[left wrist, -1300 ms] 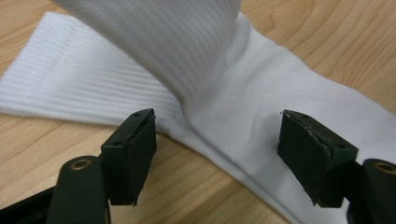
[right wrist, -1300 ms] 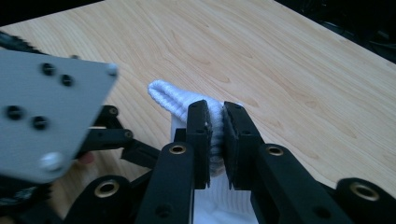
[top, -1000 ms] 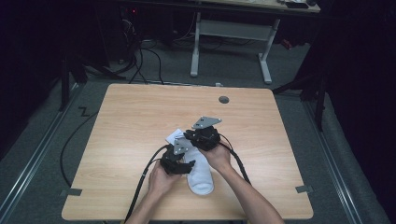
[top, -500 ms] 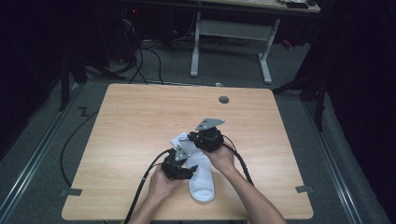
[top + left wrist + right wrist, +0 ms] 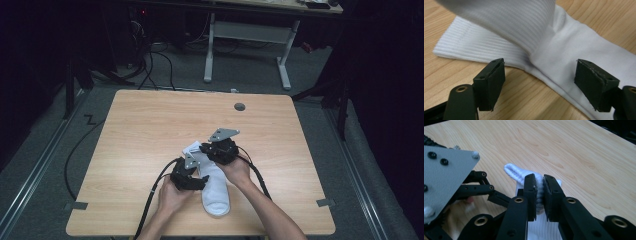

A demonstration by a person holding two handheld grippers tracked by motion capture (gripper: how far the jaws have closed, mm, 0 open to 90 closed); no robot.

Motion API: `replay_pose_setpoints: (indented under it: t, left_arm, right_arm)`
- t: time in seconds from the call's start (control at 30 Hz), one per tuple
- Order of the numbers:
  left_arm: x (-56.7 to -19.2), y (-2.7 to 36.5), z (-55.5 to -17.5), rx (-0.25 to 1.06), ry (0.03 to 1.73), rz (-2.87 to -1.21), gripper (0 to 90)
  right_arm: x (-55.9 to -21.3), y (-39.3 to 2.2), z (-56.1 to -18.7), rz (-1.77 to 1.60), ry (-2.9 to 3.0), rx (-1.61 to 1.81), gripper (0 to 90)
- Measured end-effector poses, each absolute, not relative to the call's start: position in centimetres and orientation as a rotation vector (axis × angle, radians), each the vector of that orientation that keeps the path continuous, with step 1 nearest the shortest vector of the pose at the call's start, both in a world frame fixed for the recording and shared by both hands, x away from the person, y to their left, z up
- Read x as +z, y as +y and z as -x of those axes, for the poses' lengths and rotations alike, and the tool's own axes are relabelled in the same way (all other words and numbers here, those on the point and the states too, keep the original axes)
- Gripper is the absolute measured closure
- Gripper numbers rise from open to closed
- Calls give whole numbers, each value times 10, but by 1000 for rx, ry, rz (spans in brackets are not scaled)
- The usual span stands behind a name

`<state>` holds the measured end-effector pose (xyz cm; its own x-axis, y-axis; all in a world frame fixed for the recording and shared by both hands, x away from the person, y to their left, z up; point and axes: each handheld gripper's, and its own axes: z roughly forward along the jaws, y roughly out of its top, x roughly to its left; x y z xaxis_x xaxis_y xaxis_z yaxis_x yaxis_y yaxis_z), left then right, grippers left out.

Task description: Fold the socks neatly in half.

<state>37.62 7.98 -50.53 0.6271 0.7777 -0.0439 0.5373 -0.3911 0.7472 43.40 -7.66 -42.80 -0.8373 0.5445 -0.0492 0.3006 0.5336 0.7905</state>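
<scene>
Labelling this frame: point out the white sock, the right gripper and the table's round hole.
white sock (image 5: 216, 200), high view, toe end.
right gripper (image 5: 539, 192), right gripper view, between its tips.
round hole (image 5: 240, 106), high view, its centre.

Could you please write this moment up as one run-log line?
scene: white sock flat on wooden table | right tongs: shut on sock cuff, lifting it | left tongs: open, astride sock, no grip

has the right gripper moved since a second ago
Yes. Against the table's round hole, the right gripper, shut on the sock's cuff, has shifted slightly toward the person.
</scene>
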Motion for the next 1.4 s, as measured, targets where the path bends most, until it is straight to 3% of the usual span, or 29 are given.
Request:
replay_pose_setpoints:
  t: [0.3, 0.57, 0.7, 0.73, 0.8, 0.87, 1.1, 1.4]
  left_arm:
    - [-506, 79, -376, 408, 1003, -2100, 263]
    - [-505, 81, -372, 402, 997, -2106, 278]
    - [-505, 84, -369, 404, 1015, -2097, 284]
    - [-504, 87, -368, 401, 1030, -2088, 281]
    - [-504, 88, -367, 401, 1037, -2082, 281]
    - [-502, 92, -365, 409, 1055, -2073, 283]
    - [-501, 92, -369, 414, 1080, -2115, 303]
    - [-500, 91, -376, 423, 1080, -2127, 308]
  right_arm:
    - [-435, -63, -443, -704, 2523, 1204, 803]
    - [-466, -53, -460, -737, 2594, 1103, 798]
    - [-474, -51, -463, -740, 2618, 1077, 749]
    - [-476, -50, -463, -744, 2627, 1066, 687]
    - [-476, -51, -462, -741, 2622, 1068, 663]
    - [-469, -57, -459, -758, 2584, 1115, 606]
    - [-456, -85, -450, -783, 2505, 1179, 616]
    - [-489, -107, -434, -831, 2558, 1063, 624]
